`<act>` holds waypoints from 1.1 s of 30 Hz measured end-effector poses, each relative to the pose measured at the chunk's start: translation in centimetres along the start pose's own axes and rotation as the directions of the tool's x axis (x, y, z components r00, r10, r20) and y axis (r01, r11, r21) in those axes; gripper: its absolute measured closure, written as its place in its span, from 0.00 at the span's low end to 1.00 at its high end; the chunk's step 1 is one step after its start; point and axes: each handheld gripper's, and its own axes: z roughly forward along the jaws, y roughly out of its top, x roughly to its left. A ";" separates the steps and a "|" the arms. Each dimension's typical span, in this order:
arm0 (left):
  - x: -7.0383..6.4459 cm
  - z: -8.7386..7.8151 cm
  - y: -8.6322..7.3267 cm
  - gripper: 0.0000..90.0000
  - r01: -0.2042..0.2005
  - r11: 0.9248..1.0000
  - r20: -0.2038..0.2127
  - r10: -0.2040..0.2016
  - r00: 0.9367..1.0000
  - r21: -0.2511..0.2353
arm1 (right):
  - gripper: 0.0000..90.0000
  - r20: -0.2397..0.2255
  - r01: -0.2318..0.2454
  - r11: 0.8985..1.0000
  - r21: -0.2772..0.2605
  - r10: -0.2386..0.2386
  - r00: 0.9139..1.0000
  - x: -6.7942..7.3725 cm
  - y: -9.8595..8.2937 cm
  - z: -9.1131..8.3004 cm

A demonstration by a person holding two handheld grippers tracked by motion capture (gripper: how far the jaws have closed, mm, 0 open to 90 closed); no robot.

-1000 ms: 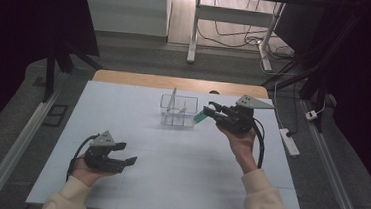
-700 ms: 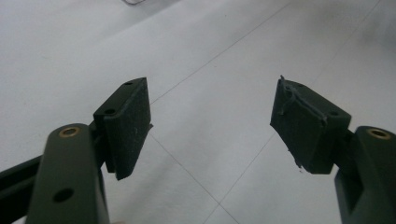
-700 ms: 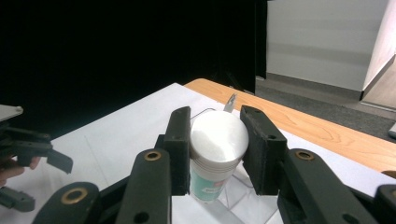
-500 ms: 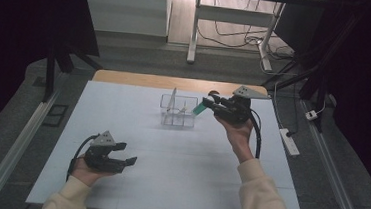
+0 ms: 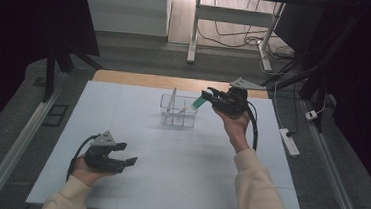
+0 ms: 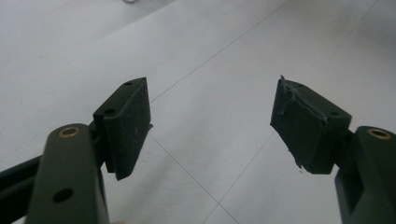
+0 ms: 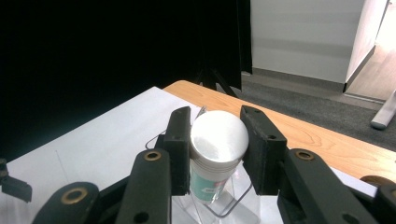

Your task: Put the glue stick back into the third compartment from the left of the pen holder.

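High view: right claw [image 5: 209,97] grips a tube [image 5: 198,103] over the clear organizer [image 5: 177,115]; left claw [image 5: 126,158] gapes.

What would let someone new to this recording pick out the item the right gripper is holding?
Start at the pale table and find the clear box near its far edge. Just right of it, above its rim, the right gripper clamps a small tube. It has a green-and-white body and a round silvery cap end, unlike the thin pale stick standing in the box.
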 end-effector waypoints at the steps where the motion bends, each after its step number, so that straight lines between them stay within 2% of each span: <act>1: 0.0 0.0 0.0 0.32 0.000 1.000 0.000 0.000 1.000 0.000 | 0.72 0.000 -0.001 1.000 0.003 0.001 1.000 -0.1 0.0 0.2; 5: 0.0 0.0 0.0 0.32 0.001 1.000 0.001 -0.001 1.000 0.001 | 0.71 0.007 -0.012 1.000 0.014 0.012 1.000 -0.3 0.1 1.0; 16: 0.1 0.0 0.0 0.32 0.001 1.000 0.001 -0.001 1.000 0.003 | 0.71 0.042 -0.006 0.997 0.080 0.003 0.999 -1.0 -0.3 3.3; 25: 0.1 0.0 0.0 0.32 0.002 1.000 0.002 -0.002 1.000 0.002 | 0.71 0.048 0.002 0.996 0.092 -0.006 0.999 -1.0 -0.5 3.8; 27: 0.1 0.0 0.0 0.32 0.002 1.000 0.002 -0.002 1.000 0.002 | 0.69 0.056 0.004 0.996 0.087 -0.009 0.998 -1.0 -0.5 3.7; 29: 0.1 0.0 0.0 0.32 0.001 1.000 0.001 -0.001 1.000 0.003 | 0.60 0.057 0.000 0.998 0.069 -0.004 0.998 -1.0 -0.4 3.7; 33: 0.1 0.1 0.0 0.32 0.000 1.000 0.001 0.000 1.000 0.005 | 0.57 0.061 0.012 0.998 0.066 -0.016 0.998 -0.8 -0.3 3.4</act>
